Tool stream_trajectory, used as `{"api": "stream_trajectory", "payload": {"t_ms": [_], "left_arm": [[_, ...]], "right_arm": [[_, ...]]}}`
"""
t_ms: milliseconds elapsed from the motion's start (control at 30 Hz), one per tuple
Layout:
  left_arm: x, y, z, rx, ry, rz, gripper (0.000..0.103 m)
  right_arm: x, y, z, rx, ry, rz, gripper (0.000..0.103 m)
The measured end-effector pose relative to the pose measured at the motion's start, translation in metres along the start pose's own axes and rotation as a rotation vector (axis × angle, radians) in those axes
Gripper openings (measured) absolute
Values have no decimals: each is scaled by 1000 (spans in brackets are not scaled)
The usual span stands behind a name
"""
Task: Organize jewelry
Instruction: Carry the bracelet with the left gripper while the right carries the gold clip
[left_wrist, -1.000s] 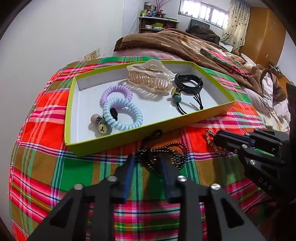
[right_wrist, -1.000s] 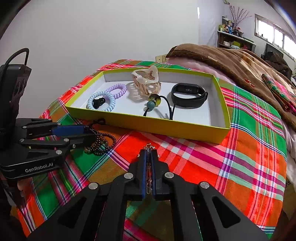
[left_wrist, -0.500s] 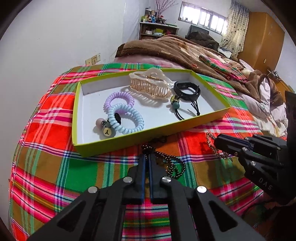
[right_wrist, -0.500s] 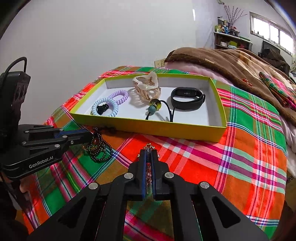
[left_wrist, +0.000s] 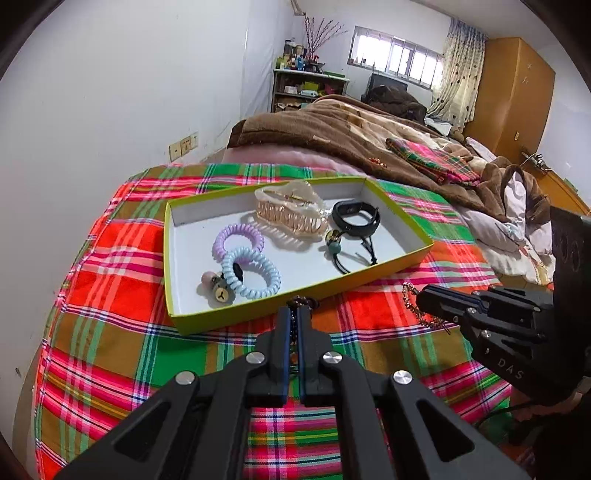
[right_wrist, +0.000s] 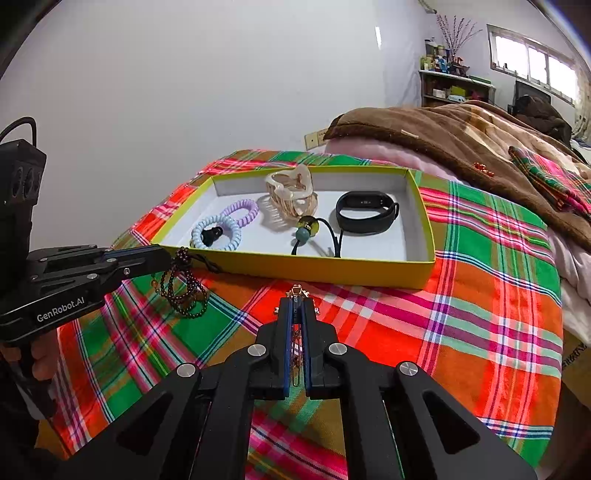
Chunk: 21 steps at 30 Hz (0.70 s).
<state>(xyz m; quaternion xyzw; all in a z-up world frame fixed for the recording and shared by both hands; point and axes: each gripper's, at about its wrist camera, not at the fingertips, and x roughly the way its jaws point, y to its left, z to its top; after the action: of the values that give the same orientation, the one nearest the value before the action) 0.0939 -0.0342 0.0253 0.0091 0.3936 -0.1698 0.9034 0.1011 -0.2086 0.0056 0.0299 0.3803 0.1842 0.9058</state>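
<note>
So both tongs have got something pinched right now. The left tongs (left_wrist: 294, 317) are closed tight on a dark beaded bracelet (right_wrist: 184, 284), and from the right-hand camera you can see the loops of it dangling down off the tips, with the bottom beads hanging just over the plaid cloth (right_wrist: 480, 295); can't tell if they're actually touching it. The right tongs (right_wrist: 295, 306) are clamped on a thin gold chain (left_wrist: 417, 306), a bit of it poking out past the tips and more of it hanging down between the fingers. Both are hovering just in front of the near wall of a yellow-green tray (right_wrist: 332, 269) sitting on the plaid cloth, left tongs by its left end, right tongs more toward the middle. Inside the tray, from left to right: a light blue spiral hair tie (left_wrist: 251, 273) with a little bear charm (left_wrist: 221, 293) beside it, a purple spiral hair tie (left_wrist: 238, 240) touching the blue one from behind, a big cream claw clip (left_wrist: 291, 210) near the back, a black elastic with a teal bead (left_wrist: 334, 246), and a black fitness band (right_wrist: 365, 212) standing on its edge at the right. Behind all that there's a brown blanket (left_wrist: 332, 125) bunched up on the bed.
</note>
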Motion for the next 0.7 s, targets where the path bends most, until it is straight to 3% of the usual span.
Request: {"api": "stream_trajectory", "payload": {"t_ms": [367,700], "left_arm": [[-19,1,10,12,-49,-11,3],[-10,17,-6,-7,5,-36,3]], "right_arm": [[-23,4,11,0,-59,-8,4],[-25,3,8,13,-64,2,4]]}}
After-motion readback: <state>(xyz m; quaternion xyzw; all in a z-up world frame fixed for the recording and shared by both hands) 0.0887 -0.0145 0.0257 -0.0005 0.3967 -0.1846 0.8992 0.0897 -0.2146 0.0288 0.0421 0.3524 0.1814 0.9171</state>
